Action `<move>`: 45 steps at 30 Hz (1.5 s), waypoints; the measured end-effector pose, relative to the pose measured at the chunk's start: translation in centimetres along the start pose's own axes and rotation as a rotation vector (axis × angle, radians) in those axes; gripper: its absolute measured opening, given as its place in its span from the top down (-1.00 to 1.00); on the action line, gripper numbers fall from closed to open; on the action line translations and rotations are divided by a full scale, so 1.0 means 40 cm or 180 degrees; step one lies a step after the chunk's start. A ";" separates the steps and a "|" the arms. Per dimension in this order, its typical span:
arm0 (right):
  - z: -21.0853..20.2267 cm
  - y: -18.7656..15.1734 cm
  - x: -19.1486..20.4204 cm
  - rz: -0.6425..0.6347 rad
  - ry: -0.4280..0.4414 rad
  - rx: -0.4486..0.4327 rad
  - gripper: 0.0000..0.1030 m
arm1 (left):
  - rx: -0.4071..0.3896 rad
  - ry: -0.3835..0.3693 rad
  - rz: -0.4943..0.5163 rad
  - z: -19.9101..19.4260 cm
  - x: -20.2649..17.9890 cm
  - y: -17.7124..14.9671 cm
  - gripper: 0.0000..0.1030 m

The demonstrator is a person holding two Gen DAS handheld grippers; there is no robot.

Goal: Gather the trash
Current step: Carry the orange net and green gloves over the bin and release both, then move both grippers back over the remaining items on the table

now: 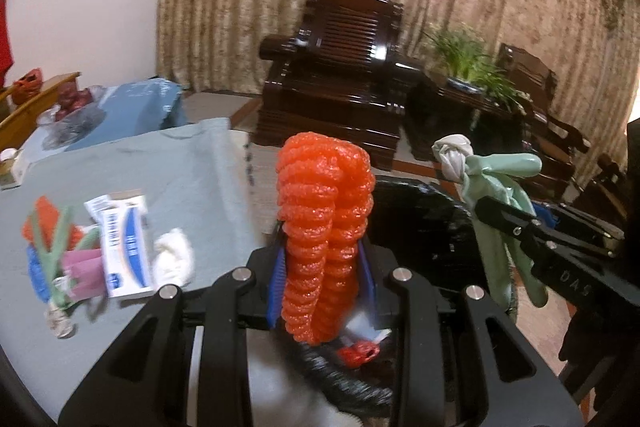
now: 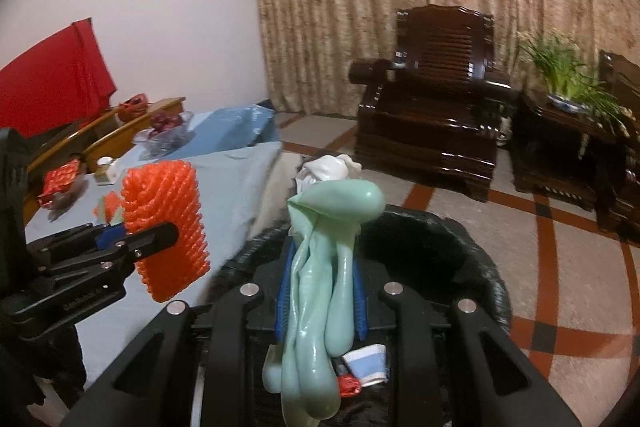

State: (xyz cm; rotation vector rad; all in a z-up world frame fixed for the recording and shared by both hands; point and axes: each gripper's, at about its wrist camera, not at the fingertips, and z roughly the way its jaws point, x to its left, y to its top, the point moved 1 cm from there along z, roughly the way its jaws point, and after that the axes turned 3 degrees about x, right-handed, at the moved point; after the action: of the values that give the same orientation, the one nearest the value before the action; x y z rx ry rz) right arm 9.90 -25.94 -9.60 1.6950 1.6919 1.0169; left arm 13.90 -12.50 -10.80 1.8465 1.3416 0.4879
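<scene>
My left gripper [image 1: 325, 259] is shut on an orange foam fruit net [image 1: 326, 227], held upright over the rim of a black-lined trash bin [image 1: 424, 223]. It also shows in the right wrist view [image 2: 166, 227]. My right gripper [image 2: 322, 279] is shut on a pale green rubber glove [image 2: 324, 291] with a knotted white rag [image 2: 330, 165] at its top, held above the bin [image 2: 460, 259]. A paper cup [image 2: 370, 365] and a red scrap [image 2: 348, 385] lie inside the bin. More trash sits on the table: a white and blue box [image 1: 120, 243] and a white tissue [image 1: 174, 259].
The table [image 1: 192, 163] has a grey-blue cloth. A pile of coloured scraps [image 1: 52, 251] lies at its left. A dark wooden armchair [image 1: 340, 75] and a potted plant [image 1: 468, 63] stand behind on the tiled floor [image 2: 568, 267]. A glass bowl [image 2: 164, 131] sits farther back.
</scene>
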 end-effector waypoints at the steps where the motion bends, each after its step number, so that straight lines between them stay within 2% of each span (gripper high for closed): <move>1: 0.004 -0.004 -0.011 0.0013 -0.0026 0.0018 0.51 | 0.0014 -0.0030 0.0025 0.013 -0.014 0.001 0.42; 4: 0.015 -0.020 -0.047 0.0053 -0.0109 0.0075 0.51 | 0.0077 -0.0140 0.0071 0.053 -0.043 -0.002 0.39; 7: 0.025 -0.034 -0.074 0.0099 -0.0187 0.0127 0.38 | 0.0142 -0.0237 0.0064 0.085 -0.060 -0.003 0.26; 9: 0.024 -0.039 -0.088 0.0117 -0.0237 0.0121 0.33 | 0.0169 -0.0294 0.0080 0.103 -0.070 -0.003 -0.05; 14: 0.009 -0.040 -0.111 0.0182 -0.0394 0.0047 -0.48 | 0.0129 -0.0289 0.0099 0.100 -0.072 -0.008 -0.42; 15: 0.005 -0.038 -0.112 0.0189 -0.0417 0.0020 -0.57 | 0.0122 -0.0280 0.0089 0.092 -0.062 -0.012 -0.45; 17: -0.004 -0.033 -0.112 0.0214 -0.0463 -0.0034 -0.86 | 0.0095 -0.0235 0.0065 0.073 -0.041 -0.015 -0.54; 21: -0.014 -0.018 -0.096 0.0239 -0.0406 -0.0102 -0.89 | -0.0020 -0.0008 0.0013 0.019 0.022 -0.025 -0.70; 27: 0.002 0.004 -0.026 0.0132 -0.0289 -0.0138 -0.89 | -0.0152 0.0396 -0.0163 -0.074 0.138 -0.042 -0.75; 36: 0.060 0.018 0.172 -0.0159 0.0002 -0.0183 -0.89 | -0.0251 0.0957 -0.0418 -0.190 0.307 -0.084 -0.75; 45: 0.149 0.010 0.340 -0.0389 0.0352 -0.0043 -0.89 | -0.0210 0.1287 -0.0632 -0.238 0.441 -0.139 -0.75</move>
State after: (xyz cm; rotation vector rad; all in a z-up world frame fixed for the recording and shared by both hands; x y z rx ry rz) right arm 14.00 -11.73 -10.80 1.5314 1.8305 1.0792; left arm 10.33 8.00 -11.62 1.5914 1.7327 0.8194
